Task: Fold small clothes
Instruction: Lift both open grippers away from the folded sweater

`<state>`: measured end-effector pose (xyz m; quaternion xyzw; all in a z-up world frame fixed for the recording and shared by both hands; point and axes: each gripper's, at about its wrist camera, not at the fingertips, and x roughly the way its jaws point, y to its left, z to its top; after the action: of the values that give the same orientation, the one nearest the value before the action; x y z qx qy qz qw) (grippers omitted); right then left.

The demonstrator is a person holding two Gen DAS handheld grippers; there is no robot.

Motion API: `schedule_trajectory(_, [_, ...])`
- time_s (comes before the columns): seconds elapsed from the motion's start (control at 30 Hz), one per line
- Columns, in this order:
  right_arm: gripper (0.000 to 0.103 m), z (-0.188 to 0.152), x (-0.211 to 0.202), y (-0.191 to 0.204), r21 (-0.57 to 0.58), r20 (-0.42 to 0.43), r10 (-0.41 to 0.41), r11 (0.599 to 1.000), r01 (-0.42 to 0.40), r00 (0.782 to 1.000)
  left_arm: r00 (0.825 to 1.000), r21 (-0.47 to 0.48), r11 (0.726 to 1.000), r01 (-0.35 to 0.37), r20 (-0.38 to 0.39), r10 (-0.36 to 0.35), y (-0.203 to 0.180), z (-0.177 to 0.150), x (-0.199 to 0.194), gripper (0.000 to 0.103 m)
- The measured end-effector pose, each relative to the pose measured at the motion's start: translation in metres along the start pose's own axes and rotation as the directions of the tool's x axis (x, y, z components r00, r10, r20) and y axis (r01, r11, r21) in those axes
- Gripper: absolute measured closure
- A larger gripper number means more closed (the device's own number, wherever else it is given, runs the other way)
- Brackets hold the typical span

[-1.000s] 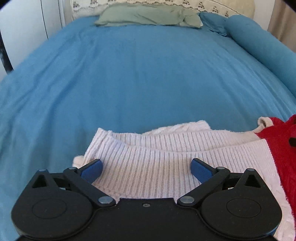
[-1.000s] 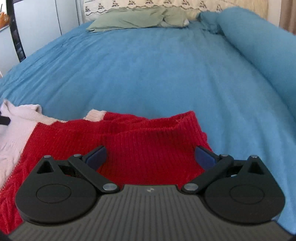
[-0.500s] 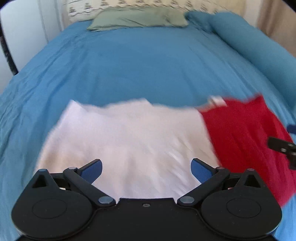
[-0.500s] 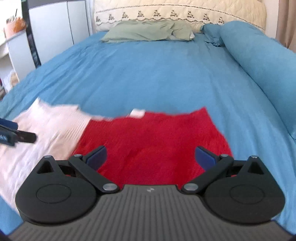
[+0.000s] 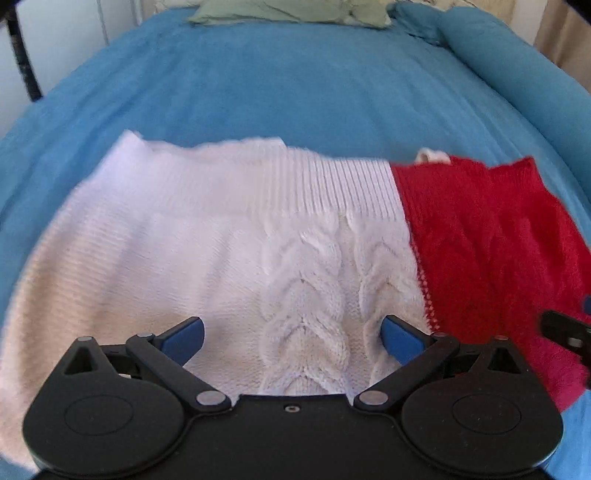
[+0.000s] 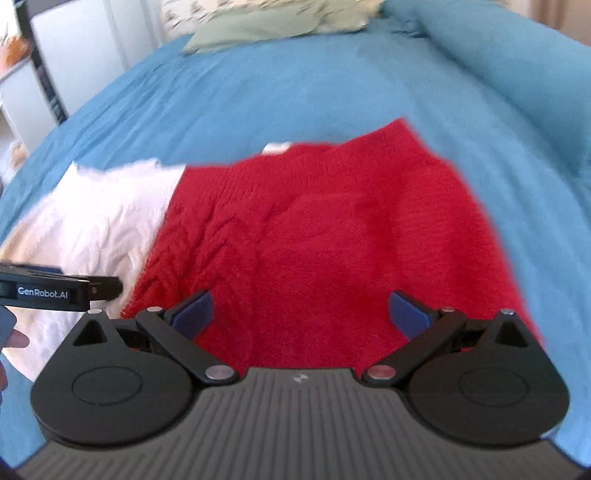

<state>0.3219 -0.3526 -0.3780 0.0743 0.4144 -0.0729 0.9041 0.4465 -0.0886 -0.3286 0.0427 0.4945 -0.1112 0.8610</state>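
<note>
Knit sweater (image 5: 229,251) lies spread flat on the blue bed (image 5: 295,85), half white, half red (image 6: 332,240). White half has a ribbed band at the far edge and cable braids near the middle; the red half joins it along a straight seam. A small cream tab (image 5: 432,155) pokes out at the far edge by the seam.

Left gripper (image 5: 291,334) sits over the white half, fingers wide apart, blue pads (image 5: 183,336) on each side of the braid, nothing between them. Whether the pads touch the knit, can't tell.

Right gripper (image 6: 301,310) sits over the red half, fingers also wide, pads (image 6: 408,314) spread with only red knit showing beyond them. Contact unclear too.

In the right view, the left gripper shows side-on at the left edge, over the white part near the seam.

Green pillow (image 5: 291,11) at the head of the bed, blue bolster (image 6: 498,62) along the right side. White cabinet (image 6: 85,55) at the far left. Frames somewhat blurred.
</note>
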Motion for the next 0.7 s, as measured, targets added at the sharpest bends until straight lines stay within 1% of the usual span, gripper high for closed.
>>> schedule_trajectory(0.03, [0.000, -0.001, -0.013, -0.005, 0.025, 0.015, -0.012, 1.000, 0.011, 1.000, 1.000, 0.005, 1.000, -0.015, 0.021, 0.014, -0.003, 0.001, -0.011, 0.000])
schedule_trajectory(0.1, [0.000, -0.006, -0.043, -0.021, 0.109, 0.021, -0.037, 0.993, 0.035, 0.999, 0.999, 0.020, 1.000, -0.008, 0.049, 0.007, -0.011, 0.002, -0.031, 0.000])
schedule_trajectory(0.17, [0.000, -0.017, -0.067, -0.043, 0.232, 0.004, -0.065, 0.971, 0.063, 0.998, 0.998, 0.028, 0.999, 0.026, 0.059, -0.027, -0.022, 0.003, -0.043, 0.000])
schedule_trajectory(0.2, [0.000, -0.024, -0.074, -0.055, 0.296, -0.007, -0.069, 0.953, 0.068, 0.998, 0.997, 0.031, 0.999, 0.041, 0.061, -0.043, -0.028, 0.004, -0.045, 0.000])
schedule_trajectory(0.27, [0.000, -0.041, -0.078, -0.081, 0.437, -0.047, -0.046, 0.897, 0.062, 0.998, 0.996, 0.042, 0.997, 0.063, 0.067, -0.066, -0.044, 0.005, -0.043, 0.000])
schedule_trajectory(0.33, [0.000, -0.057, -0.070, -0.102, 0.552, -0.072, 0.008, 0.833, 0.033, 0.997, 0.995, 0.050, 0.997, 0.064, 0.074, -0.067, -0.057, 0.004, -0.035, 0.000])
schedule_trajectory(0.4, [0.000, -0.068, -0.059, -0.116, 0.622, -0.034, 0.060, 0.783, -0.025, 0.998, 0.994, 0.038, 0.997, 0.065, 0.083, -0.068, -0.064, 0.005, -0.025, 0.000])
schedule_trajectory(0.43, [0.000, -0.073, -0.052, -0.120, 0.645, -0.002, 0.067, 0.762, -0.049, 0.998, 0.994, 0.028, 0.997, 0.072, 0.084, -0.074, -0.067, 0.004, -0.022, 0.000])
schedule_trajectory(0.5, [0.000, -0.078, -0.037, -0.126, 0.696, 0.016, 0.062, 0.716, -0.055, 0.998, 0.993, 0.013, 0.996, 0.086, 0.078, -0.087, -0.072, 0.003, -0.013, 0.000])
schedule_trajectory(0.6, [0.000, -0.086, -0.014, -0.136, 0.786, 0.030, 0.051, 0.616, -0.055, 0.998, 0.994, 0.019, 0.997, 0.081, 0.069, -0.082, -0.078, 0.003, 0.000, 0.000])
schedule_trajectory(0.63, [0.000, -0.090, -0.011, -0.137, 0.809, 0.060, 0.035, 0.583, -0.069, 0.998, 0.995, 0.026, 0.997, 0.077, 0.065, -0.078, -0.078, 0.003, 0.004, 0.000])
schedule_trajectory(0.67, [0.000, -0.090, -0.010, -0.137, 0.822, 0.082, 0.023, 0.563, -0.081, 0.996, 0.996, 0.032, 0.997, 0.073, 0.057, -0.075, -0.079, 0.003, 0.007, 0.000])
schedule_trajectory(0.7, [0.000, -0.088, -0.009, -0.136, 0.826, 0.095, 0.019, 0.556, -0.090, 0.995, 0.996, 0.036, 0.997, 0.074, 0.051, -0.076, -0.080, 0.003, 0.010, 0.000])
